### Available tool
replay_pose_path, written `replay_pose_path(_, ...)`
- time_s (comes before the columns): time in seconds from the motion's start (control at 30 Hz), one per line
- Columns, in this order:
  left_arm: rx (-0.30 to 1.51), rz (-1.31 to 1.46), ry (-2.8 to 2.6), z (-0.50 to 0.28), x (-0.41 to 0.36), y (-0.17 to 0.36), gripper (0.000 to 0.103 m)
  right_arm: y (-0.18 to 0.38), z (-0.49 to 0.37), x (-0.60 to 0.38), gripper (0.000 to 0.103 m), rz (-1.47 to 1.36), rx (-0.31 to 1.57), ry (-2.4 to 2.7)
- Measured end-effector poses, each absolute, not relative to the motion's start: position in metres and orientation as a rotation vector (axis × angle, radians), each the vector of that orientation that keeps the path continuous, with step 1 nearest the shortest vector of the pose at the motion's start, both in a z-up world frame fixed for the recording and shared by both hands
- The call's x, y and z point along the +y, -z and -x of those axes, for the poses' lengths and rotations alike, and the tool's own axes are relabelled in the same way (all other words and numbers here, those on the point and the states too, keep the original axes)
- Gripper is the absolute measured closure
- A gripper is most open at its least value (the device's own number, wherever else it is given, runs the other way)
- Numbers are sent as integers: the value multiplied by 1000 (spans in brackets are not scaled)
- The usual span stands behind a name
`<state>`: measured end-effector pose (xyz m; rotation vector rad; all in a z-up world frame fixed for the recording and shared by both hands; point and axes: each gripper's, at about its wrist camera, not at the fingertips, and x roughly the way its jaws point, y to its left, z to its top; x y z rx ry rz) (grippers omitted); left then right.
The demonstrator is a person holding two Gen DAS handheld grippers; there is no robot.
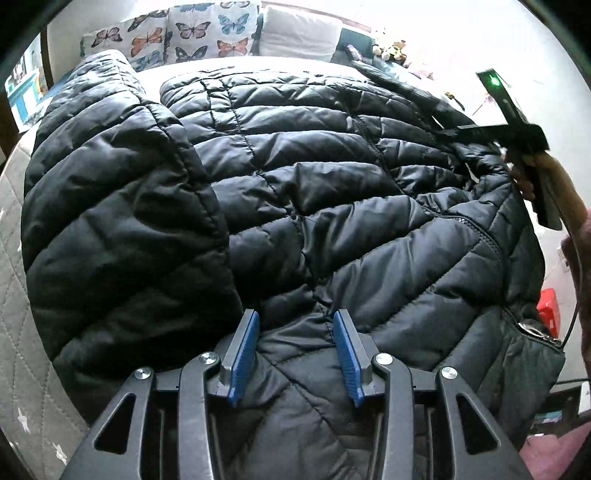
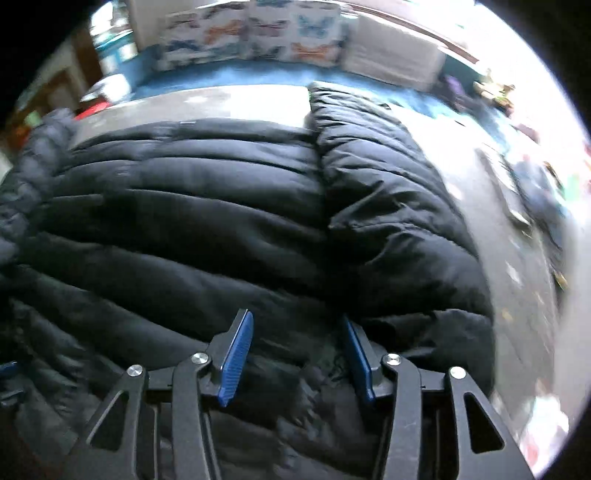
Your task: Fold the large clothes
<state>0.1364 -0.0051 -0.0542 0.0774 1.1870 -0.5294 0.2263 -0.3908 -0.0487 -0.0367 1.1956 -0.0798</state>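
Both grippers, left (image 1: 295,354) and right (image 2: 297,358), hang jaws apart over the black jacket (image 1: 314,184), gripping nothing.

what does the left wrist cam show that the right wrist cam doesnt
Only the left wrist view shows the right gripper from outside, at the jacket's far right edge, the hand holding it, a metal zipper pull and a red object.

Only the right wrist view shows a blue blanket behind the jacket; it is blurred.

Both show the black puffer jacket on the bed, butterfly pillows, and open blue-padded jaws just above the fabric; the left gripper grips nothing.
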Motion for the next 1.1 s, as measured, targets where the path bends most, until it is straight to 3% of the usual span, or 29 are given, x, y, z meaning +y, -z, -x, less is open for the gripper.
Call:
replay_pose_path(0.13, 1168, -87, 536, -133, -3, 54, 57, 65, -179, -447, 50, -77, 1289, 194)
replay_pose_path(0.37, 1216, -18, 529, -155, -2, 30, 48, 43, -144, -442, 48, -31, 1227, 71)
replay_pose_path(0.53, 1152, 83, 521, -196, 4, 0, 19, 29, -176, -431, 39, -122, 1155, -24)
replay_pose_path(1.0, 1222, 16, 135, -330, 6, 41, 18, 51, -229, -437, 38, -192, 1166, -44)
replay_pose_path(1.1, 1253, 111, 161, -344, 20, 50, 18, 56, -237, -441, 34, -190, 1162, -54)
